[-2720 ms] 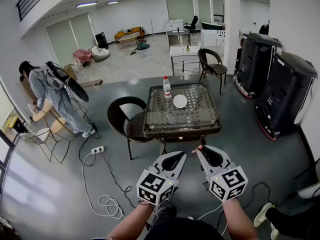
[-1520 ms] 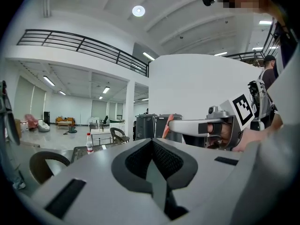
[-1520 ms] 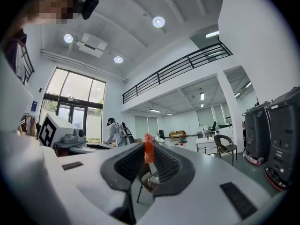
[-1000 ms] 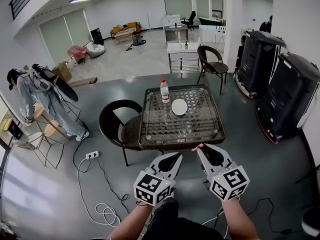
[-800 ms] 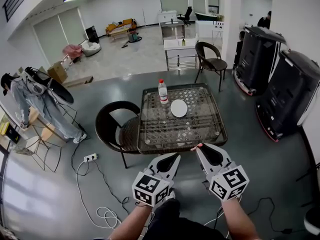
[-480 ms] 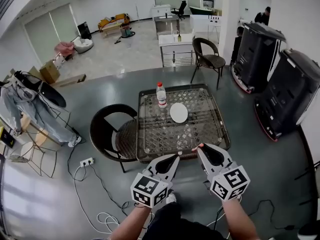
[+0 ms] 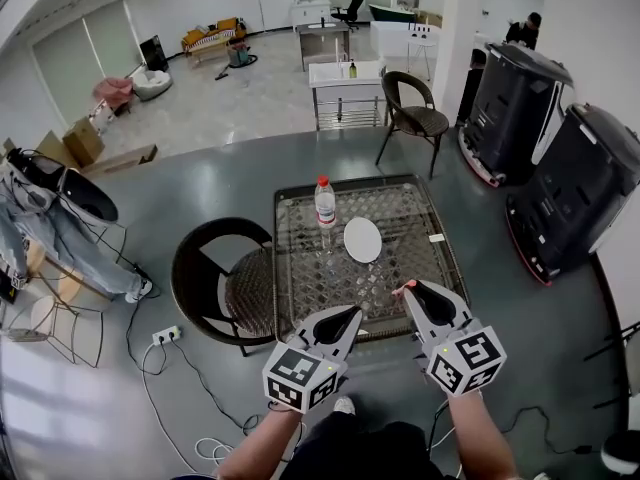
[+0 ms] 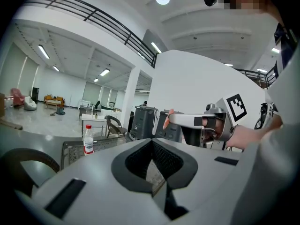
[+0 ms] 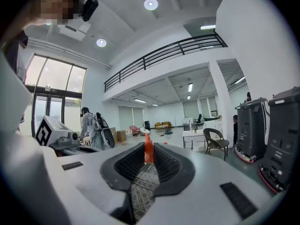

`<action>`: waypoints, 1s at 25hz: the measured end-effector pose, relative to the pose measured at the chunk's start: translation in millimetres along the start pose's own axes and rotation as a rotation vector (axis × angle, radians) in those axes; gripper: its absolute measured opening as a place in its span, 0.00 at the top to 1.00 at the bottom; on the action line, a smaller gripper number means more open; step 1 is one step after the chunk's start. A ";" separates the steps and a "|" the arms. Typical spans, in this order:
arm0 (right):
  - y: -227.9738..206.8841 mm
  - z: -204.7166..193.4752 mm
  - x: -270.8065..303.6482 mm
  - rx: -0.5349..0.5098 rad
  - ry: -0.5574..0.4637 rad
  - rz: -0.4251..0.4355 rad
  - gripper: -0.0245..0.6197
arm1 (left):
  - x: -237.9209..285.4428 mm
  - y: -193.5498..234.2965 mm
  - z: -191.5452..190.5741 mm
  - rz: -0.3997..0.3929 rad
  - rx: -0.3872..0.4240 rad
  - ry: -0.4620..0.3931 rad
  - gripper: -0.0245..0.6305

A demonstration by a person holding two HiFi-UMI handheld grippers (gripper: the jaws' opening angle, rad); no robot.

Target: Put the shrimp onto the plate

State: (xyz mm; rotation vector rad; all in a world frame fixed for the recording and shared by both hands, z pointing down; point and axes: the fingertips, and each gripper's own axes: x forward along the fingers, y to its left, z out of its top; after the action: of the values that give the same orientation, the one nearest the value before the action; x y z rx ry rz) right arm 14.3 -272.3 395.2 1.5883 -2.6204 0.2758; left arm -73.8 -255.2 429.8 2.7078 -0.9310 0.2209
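A: In the head view, where is the shrimp (image 7: pixel 401 289)?
B: Pinched at the tip of the right tool (image 7: pixel 407 291), over the tabletop's (image 7: pixel 300 268) near edge. The plate (image 7: pixel 362 239) lies ahead, slightly left.
A: And the left gripper view?
B: The left tool (image 7: pixel 352 315) has its jaws together, nothing between.
A: The right gripper view?
B: Jaws clamped on the shrimp, its long axis upright.

The surface (image 7: pixel 400 268) has a shiny glass top over woven wicker, the plate (image 7: pixel 362 239) looks smooth, and the bottle (image 7: pixel 324 203) is clear plastic.
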 end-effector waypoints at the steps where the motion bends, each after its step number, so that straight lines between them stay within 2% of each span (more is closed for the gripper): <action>1: -2.0 0.2 4.3 0.000 0.003 -0.005 0.86 | 2.1 3.4 1.0 -0.005 0.000 0.001 0.95; 10: -28.4 -19.6 38.6 0.018 0.055 -0.007 0.86 | 32.5 25.7 -5.8 -0.002 0.015 0.026 0.95; 25: -87.3 -72.5 136.0 0.030 0.217 0.149 0.86 | 98.3 76.5 -20.6 0.156 -0.002 0.067 0.95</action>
State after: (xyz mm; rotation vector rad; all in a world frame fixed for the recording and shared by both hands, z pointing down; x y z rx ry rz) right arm 25.5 -416.9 496.9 1.2906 -2.5781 0.4691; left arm -45.6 -363.9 487.3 2.6102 -1.1229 0.3386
